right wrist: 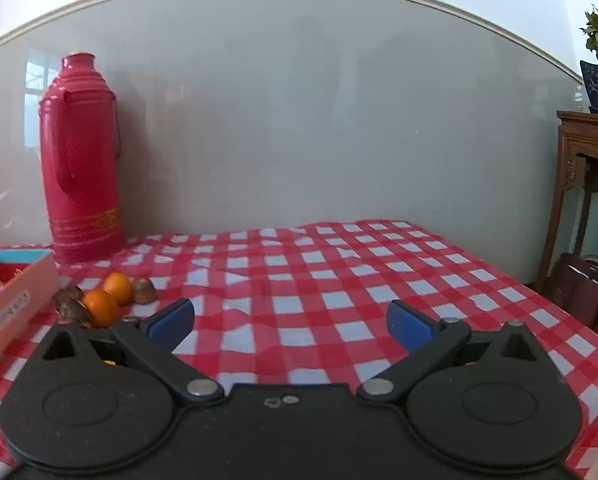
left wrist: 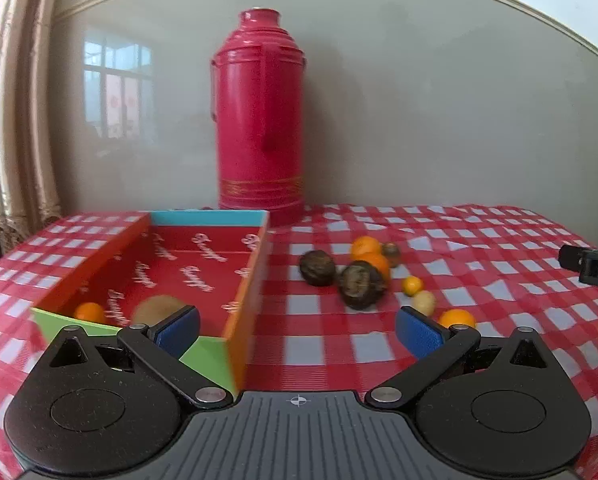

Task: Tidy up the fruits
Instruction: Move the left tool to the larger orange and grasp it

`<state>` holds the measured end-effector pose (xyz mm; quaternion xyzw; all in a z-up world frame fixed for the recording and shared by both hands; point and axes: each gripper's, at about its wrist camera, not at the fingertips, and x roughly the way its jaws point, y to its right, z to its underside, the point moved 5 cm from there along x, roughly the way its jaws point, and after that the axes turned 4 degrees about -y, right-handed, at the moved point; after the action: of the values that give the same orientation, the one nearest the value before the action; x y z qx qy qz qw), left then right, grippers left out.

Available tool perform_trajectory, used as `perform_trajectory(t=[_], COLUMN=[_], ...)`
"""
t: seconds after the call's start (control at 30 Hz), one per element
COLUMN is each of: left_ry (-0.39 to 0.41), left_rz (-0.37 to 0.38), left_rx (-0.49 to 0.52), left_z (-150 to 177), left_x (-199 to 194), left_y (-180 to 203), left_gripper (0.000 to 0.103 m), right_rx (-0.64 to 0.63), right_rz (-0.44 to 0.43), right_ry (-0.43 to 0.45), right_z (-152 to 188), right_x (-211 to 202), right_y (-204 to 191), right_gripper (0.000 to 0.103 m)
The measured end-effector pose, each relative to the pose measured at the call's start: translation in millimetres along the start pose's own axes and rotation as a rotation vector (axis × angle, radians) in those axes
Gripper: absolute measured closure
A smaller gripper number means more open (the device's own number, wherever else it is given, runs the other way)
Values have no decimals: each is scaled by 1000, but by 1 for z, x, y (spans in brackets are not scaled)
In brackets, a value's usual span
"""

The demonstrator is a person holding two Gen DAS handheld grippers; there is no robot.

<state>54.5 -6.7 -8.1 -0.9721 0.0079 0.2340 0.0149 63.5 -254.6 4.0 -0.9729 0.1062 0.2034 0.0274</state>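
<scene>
- At the left of the left wrist view, a colourful box (left wrist: 235,280) with a red printed floor is sitting on the worktop (left wrist: 323,344), which is wearing a red and white checked cloth.
- Inside the box, at its near end, a small orange (left wrist: 89,313) and a brownish kiwi-like fruit (left wrist: 157,309) are lying side by side, partly hidden behind the box wall and the claw finger.
- In the lower middle of that view, the left claw (left wrist: 297,330) is hanging wide open with nothing between its blue pads, its left finger over the box's near corner.
- Above the middle, a tall pink-red thermos (left wrist: 259,120) is standing upright behind the box, against the wall.
- Right of centre, loose fruit is lying in a cluster on the cloth: two dark wrinkled fruits (left wrist: 361,285), two oranges (left wrist: 366,248) touching each other, a tiny orange fruit (left wrist: 412,285), a pale oval fruit (left wrist: 424,302) and another orange (left wrist: 457,318) beside the claw's right finger.
- In the right wrist view, the right claw (right wrist: 291,325) is likewise standing wide open and empty above bare cloth, the fruit cluster lying at its lower left.
</scene>
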Motion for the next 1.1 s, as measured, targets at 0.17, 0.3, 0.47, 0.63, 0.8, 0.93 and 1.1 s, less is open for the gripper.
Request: perform_trajectory(t=[0.17, 0.3, 0.47, 0.63, 0.8, 0.93, 1.1], left_ry=[-9, -18, -41, -58, -110, -112, -161], left_rz=[39, 61, 92, 112, 130, 139, 151], left_rx=[11, 23, 32, 52, 57, 57, 51], left_z=[1, 2, 4, 5, 8, 8, 12], left_x=[6, 13, 24, 34, 49, 53, 67], left_y=[25, 44, 68, 91, 106, 113, 119], left_gripper=[0, 0, 1, 10, 29, 32, 65], right_rx=[11, 13, -9, -7, 38, 64, 41], right_rz=[23, 37, 47, 70, 120, 141, 156], right_ry=[-2, -11, -12, -18, -44, -61, -68], right_z=[2, 5, 8, 9, 11, 15, 19], right_x=[1, 4, 5, 5, 13, 17, 17], right_y=[16, 24, 27, 37, 60, 75, 83], right_gripper=[6, 6, 6, 6, 6, 6, 6])
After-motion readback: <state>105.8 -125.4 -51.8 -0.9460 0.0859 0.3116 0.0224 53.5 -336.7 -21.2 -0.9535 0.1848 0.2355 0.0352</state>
